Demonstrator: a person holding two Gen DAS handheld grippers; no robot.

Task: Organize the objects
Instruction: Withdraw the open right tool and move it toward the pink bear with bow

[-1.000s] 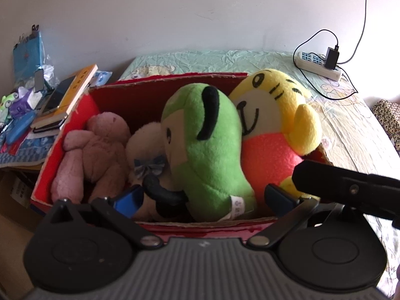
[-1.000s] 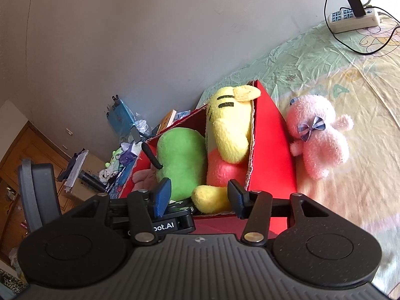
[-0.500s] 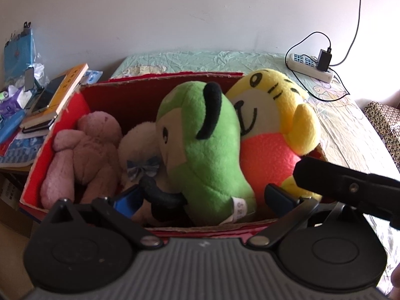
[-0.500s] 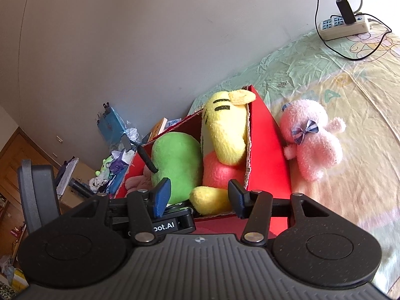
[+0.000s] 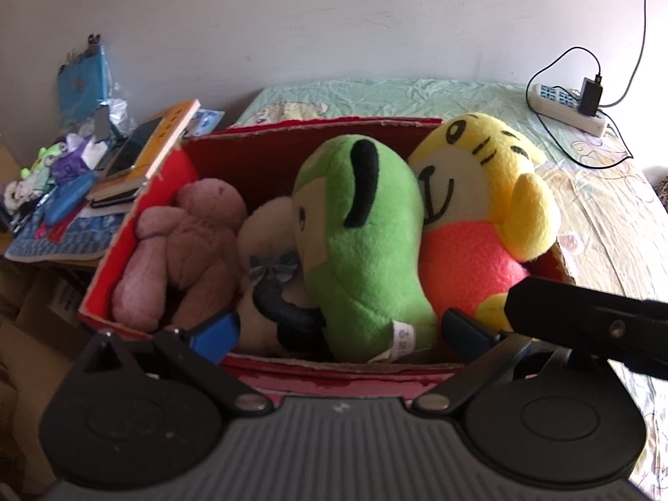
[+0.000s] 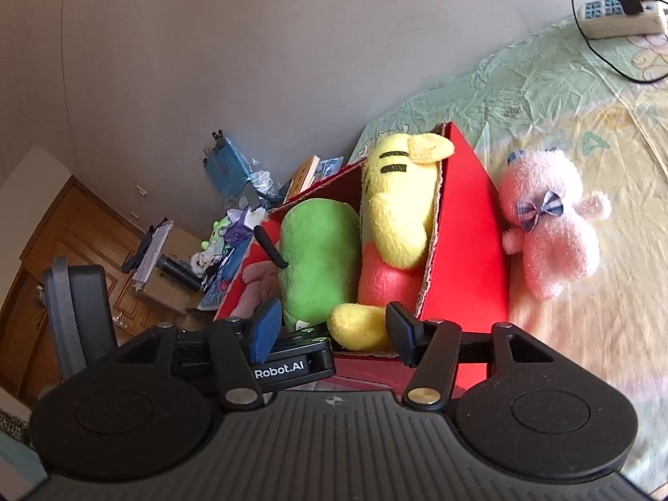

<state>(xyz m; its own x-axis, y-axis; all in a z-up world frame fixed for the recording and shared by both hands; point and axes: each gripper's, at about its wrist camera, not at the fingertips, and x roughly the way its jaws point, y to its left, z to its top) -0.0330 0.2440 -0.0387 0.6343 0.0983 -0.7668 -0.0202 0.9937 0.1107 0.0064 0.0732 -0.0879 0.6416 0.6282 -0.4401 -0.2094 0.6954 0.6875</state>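
Plush toys fill the red cardboard box (image 5: 267, 154) on the bed: a dusty-pink teddy bear (image 5: 183, 246) at its left end, a cream plush with a plaid bow (image 5: 267, 238) beside it, a green bean-shaped plush with black ears (image 5: 359, 246) in the middle, and a yellow tiger plush with a coral belly (image 5: 480, 213) wedged against the right wall. Over the last second little has changed with the toys; my left view has slid a touch, so the box sits more to the right, and the right view has swung so the fluffy pink plush with a plaid bow (image 6: 551, 225) now lies further right. That one lies on the green-and-yellow bedsheet (image 6: 584, 96), touching or nearly touching the box's outer right wall, and I judge it the last piece to go in.

My left gripper (image 5: 338, 330) hovers at the near rim, jaws apart and empty. My right gripper (image 6: 330, 325) is also spread, holding nothing, the tiger's yellow foot showing between its fingers.

Room is the problem: the box looks packed, and its tall red side wall stands between the pink plush and any gap. A white power strip with a black charger (image 6: 622, 12) lies well apart, and a cluttered side bench with books (image 5: 137, 158) sits past the box's left end.
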